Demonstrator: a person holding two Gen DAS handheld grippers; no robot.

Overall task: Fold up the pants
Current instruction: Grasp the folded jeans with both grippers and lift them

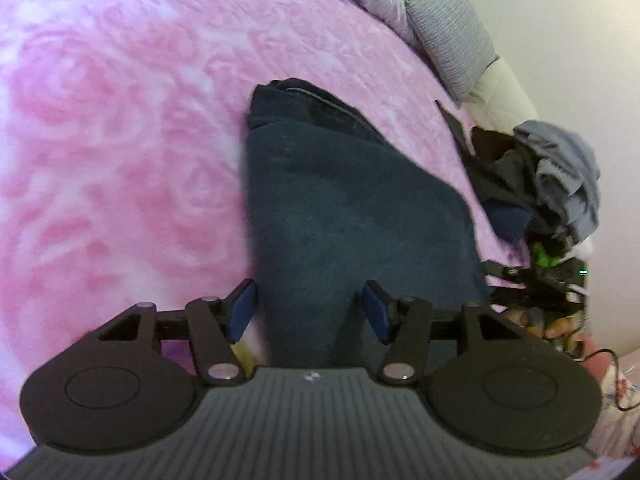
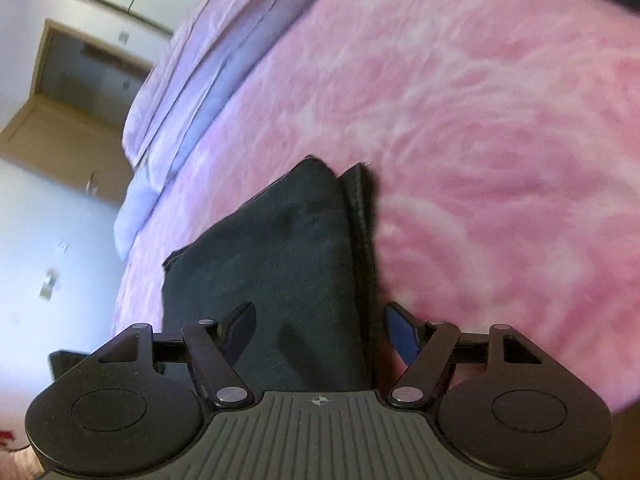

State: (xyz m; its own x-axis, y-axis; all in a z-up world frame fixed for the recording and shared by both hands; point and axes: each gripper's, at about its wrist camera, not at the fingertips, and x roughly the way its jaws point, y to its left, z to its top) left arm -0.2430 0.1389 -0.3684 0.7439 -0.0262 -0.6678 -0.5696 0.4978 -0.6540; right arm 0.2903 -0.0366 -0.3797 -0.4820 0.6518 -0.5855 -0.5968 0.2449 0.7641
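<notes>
The pants [image 1: 352, 208], dark and already folded compact, lie at frame centre on the pink blanket [image 1: 120, 140]. The left gripper [image 1: 310, 310] and right gripper [image 2: 320, 332] both gape, holding nothing; each should bite one near corner squarely before lifting together.

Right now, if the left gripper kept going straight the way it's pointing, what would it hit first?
Most likely the folded dark pants. The left gripper stands open, tilted down over their near end, with that fabric filling the gap ahead. Depth is hard to judge through the fisheye, but nothing else shows in between.
</notes>
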